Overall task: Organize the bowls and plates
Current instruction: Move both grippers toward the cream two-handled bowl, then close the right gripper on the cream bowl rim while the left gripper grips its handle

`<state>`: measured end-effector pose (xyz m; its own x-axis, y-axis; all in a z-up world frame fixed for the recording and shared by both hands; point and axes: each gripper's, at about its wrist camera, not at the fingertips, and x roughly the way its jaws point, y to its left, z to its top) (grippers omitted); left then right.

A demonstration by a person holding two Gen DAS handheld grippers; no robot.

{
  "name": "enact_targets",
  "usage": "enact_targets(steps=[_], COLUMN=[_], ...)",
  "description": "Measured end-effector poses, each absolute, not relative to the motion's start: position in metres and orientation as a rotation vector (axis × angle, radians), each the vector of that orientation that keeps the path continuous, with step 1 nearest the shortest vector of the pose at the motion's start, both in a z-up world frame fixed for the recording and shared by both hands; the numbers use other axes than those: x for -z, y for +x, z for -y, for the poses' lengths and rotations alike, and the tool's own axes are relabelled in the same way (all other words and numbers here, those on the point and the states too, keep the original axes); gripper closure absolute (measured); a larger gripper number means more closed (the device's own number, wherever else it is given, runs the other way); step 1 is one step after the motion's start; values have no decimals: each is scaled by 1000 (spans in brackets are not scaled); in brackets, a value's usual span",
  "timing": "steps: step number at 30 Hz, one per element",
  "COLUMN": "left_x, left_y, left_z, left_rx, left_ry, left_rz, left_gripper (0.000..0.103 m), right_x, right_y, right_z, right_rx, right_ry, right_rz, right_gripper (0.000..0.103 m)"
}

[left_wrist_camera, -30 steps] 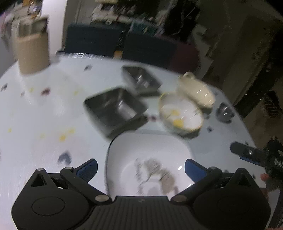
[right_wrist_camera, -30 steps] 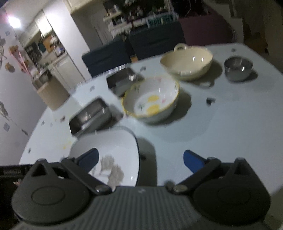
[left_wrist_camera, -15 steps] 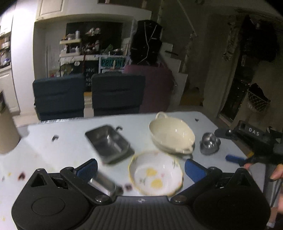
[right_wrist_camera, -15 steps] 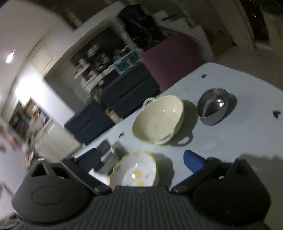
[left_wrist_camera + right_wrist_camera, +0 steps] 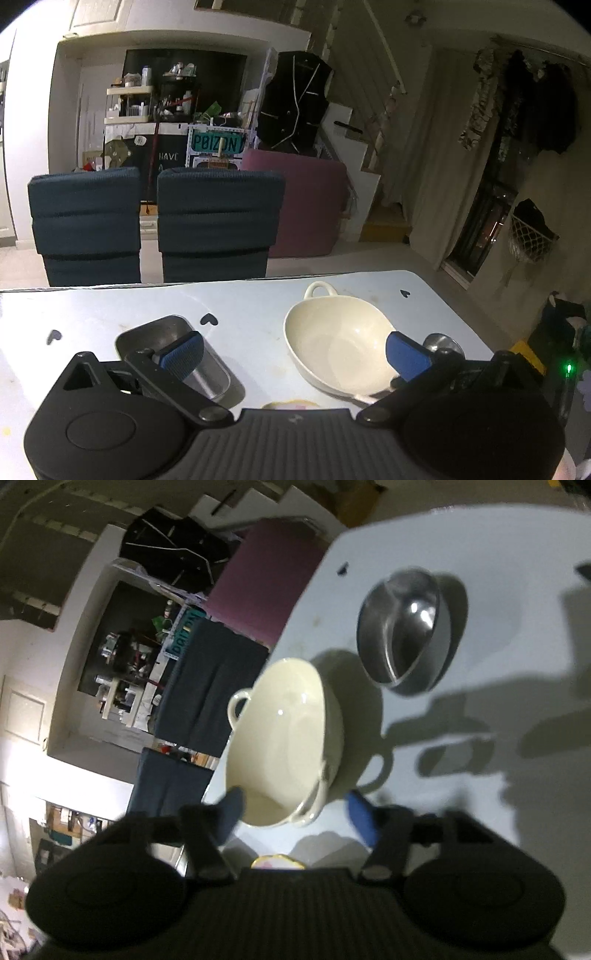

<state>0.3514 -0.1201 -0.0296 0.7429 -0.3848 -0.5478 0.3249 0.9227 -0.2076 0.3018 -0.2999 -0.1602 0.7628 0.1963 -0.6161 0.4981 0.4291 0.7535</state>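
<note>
A cream two-handled bowl (image 5: 340,347) sits on the pale table (image 5: 255,306); in the right wrist view this bowl (image 5: 280,738) lies just ahead of my open right gripper (image 5: 295,812), its near handle between the fingers, apart from them. A small steel bowl (image 5: 406,631) stands beyond it and peeks out behind the left gripper's right finger (image 5: 441,341). A steel rectangular tray (image 5: 173,350) lies by the left gripper's left fingertip. My left gripper (image 5: 291,352) is open and empty above the table. A yellow-rimmed bowl's edge (image 5: 290,405) shows under it.
Two dark blue chairs (image 5: 218,221) and a maroon seat (image 5: 306,206) stand along the table's far edge. The table's right edge (image 5: 461,321) drops off to the floor. Small dark heart marks (image 5: 208,319) dot the tabletop.
Both grippers have swung forward and to the right, from over the white plate and yellow-rimmed bowl to the cream bowl. The right gripper has rolled sideways and closed in on the bowl's near handle.
</note>
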Motion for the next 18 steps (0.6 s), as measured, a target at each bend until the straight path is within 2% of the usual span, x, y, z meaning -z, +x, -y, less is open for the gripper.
enact_targets(steps=[3,4,6,7,11,15,18], left_x=[36,38,42,44,49,50,52], left_y=[360,362,363,363,367,370,380], left_z=[125,125,125,126,126,129,131], left_rx=[387,387,391,394,394,408,433], left_ry=[-103,-103,-104,-104,-94,-87,-87], left_rz=[-638,-643,-653,-657,-667,-678,-692], left_gripper=[0,0,0,0,0,1,10], right_x=[171,175,183,187,191,184,172], right_y=[307,310,313,315,316,318,315], right_z=[295,295,294,293,293,286,288], right_rx=[240,248,277,279,275,298,328], right_ry=[1153,1162,1180,1196,1234,1139,1105], right_rz=[-726,-727,-734,-737,-745,-763,-765], right_gripper=[71,74,88,90,91,91,92])
